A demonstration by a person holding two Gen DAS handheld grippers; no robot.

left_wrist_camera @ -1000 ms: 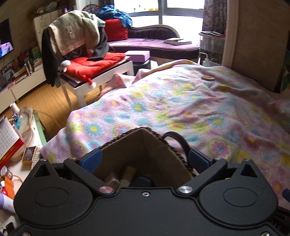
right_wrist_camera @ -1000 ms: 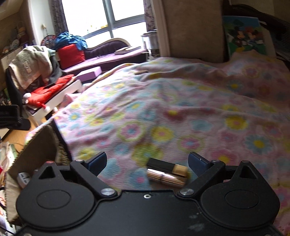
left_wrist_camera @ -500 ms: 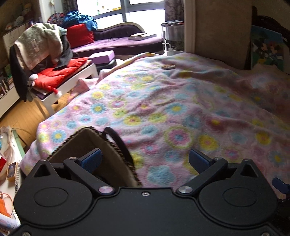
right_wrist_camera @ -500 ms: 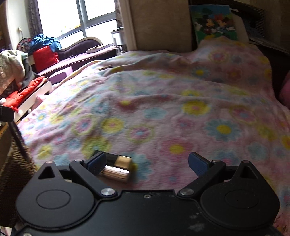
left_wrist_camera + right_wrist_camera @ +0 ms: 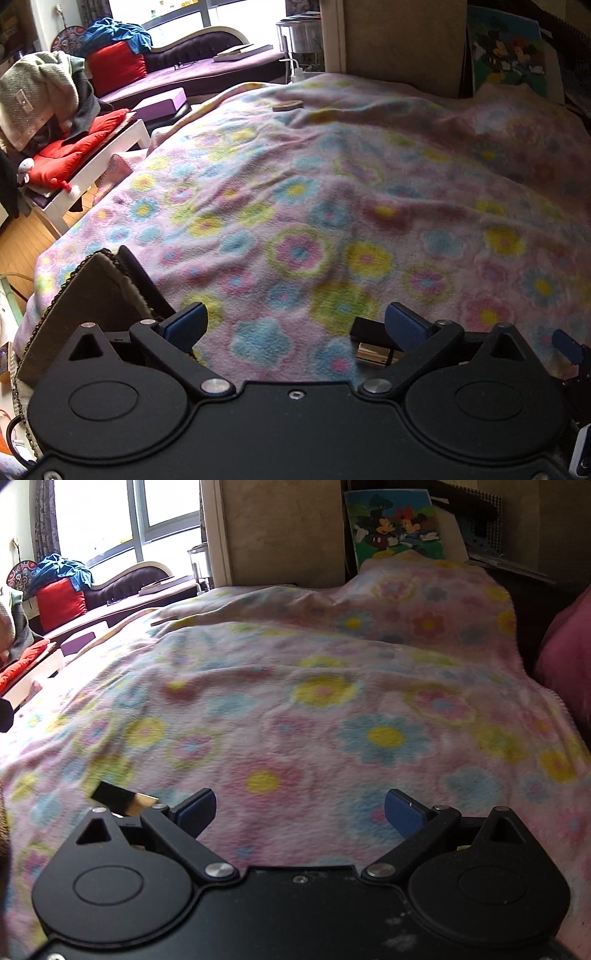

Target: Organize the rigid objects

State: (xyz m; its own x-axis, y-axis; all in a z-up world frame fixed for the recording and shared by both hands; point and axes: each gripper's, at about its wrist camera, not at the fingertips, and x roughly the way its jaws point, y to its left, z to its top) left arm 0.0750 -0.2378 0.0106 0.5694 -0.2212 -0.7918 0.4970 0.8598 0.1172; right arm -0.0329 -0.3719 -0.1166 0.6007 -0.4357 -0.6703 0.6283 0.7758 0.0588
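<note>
black-and-gold tubes point(image 5: 373, 341) on floral blanket point(image 5: 332, 192), woven basket point(image 5: 92, 291) just left

No lettering, brand, number or sign is legible anywhere in either view.

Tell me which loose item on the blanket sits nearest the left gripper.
The black-and-gold tubes, lying right behind the left gripper's right fingertip. The flat round wooden piece lies far off near the blanket's far edge.
</note>
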